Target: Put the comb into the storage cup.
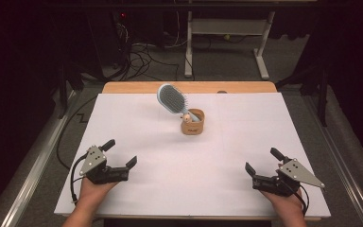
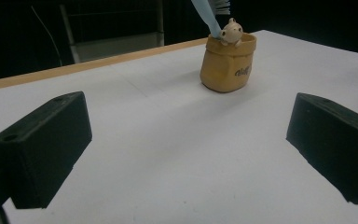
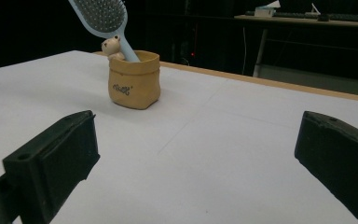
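Light-blue oval hairbrush (image 1: pixel 172 98) standing handle-down in tan pouch-shaped holder (image 1: pixel 192 122), head leaning up toward far left; left gripper (image 1: pixel 121 156) and right gripper (image 1: pixel 261 164) both gaping wide, empty.

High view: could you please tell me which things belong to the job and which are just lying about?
In the job:
- hairbrush, handle down in the pot, leaning
- tan pot with a small figure on its rim
- left gripper and right gripper, both open, apart from the pot

Lying about:
- cables on the floor
- desk frame behind
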`<state>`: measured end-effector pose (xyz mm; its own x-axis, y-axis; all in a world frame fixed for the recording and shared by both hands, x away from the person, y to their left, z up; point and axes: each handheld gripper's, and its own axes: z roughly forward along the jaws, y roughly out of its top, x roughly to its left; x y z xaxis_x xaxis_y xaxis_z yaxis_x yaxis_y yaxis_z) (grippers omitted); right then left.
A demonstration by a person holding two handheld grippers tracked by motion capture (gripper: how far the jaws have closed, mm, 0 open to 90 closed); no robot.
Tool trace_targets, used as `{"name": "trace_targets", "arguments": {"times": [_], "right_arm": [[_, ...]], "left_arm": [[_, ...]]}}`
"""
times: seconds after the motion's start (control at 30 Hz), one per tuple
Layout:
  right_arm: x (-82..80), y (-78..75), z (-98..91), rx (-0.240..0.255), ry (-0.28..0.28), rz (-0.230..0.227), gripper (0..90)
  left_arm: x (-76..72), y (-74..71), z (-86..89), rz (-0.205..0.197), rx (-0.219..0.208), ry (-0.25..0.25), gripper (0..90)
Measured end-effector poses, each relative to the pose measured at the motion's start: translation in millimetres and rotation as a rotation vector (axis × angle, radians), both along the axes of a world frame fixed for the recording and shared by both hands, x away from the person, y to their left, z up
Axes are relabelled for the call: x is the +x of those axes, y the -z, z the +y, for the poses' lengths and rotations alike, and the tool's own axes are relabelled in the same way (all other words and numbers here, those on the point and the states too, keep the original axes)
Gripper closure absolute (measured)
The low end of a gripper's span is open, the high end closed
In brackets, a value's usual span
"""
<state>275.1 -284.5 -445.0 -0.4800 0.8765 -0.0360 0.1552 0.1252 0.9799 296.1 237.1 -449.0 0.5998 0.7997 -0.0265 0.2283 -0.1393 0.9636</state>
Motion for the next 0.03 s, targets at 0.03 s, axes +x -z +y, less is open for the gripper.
{"name": "trace_targets", "arguments": {"times": [0.03], "right_arm": [[0.0, -0.3, -0.2, 0.001, -0.002, -0.001, 0.0]], "left_arm": [[-0.1, -0.1, 0.1, 0.001, -0.003, -0.001, 0.5]]}}
